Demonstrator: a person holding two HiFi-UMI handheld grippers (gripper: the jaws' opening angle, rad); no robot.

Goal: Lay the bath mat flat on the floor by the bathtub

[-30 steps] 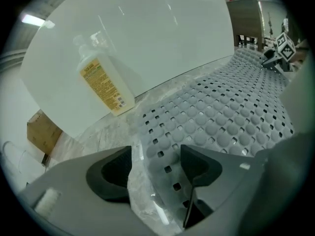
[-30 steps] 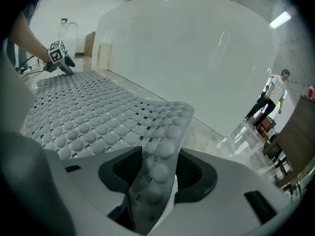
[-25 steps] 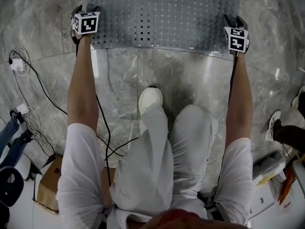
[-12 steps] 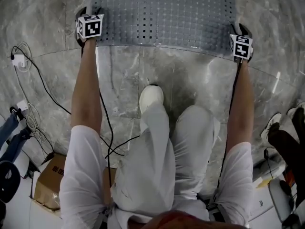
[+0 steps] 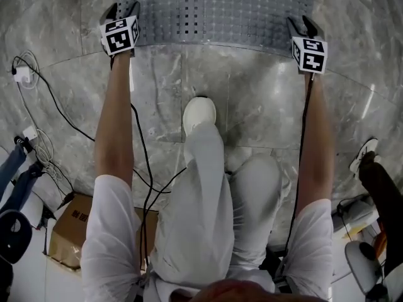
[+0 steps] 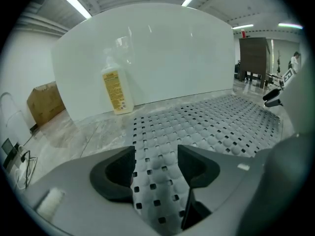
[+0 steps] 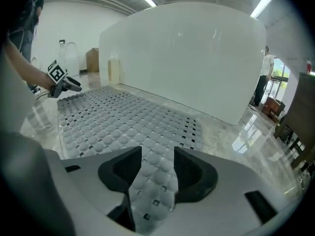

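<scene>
Forward went both tongs and the bath mat (image 5: 214, 11), now flat ahead. Releasing: left gripper (image 6: 155, 156) jaws closing, right gripper (image 7: 157, 163) opening, mat corners between, unpinched; I'd withdraw next.

Bath mat (image 5: 214, 11): uniform grey, with a regular grid of raised bumps and square holes. Floor (image 5: 252, 106): grey marble, pale veining. Bathtub (image 6: 157, 58): plain white. Bottle (image 6: 116, 90): yellow label.

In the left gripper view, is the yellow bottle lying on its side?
No, the bottle stands upright in front of the white bathtub.
</scene>
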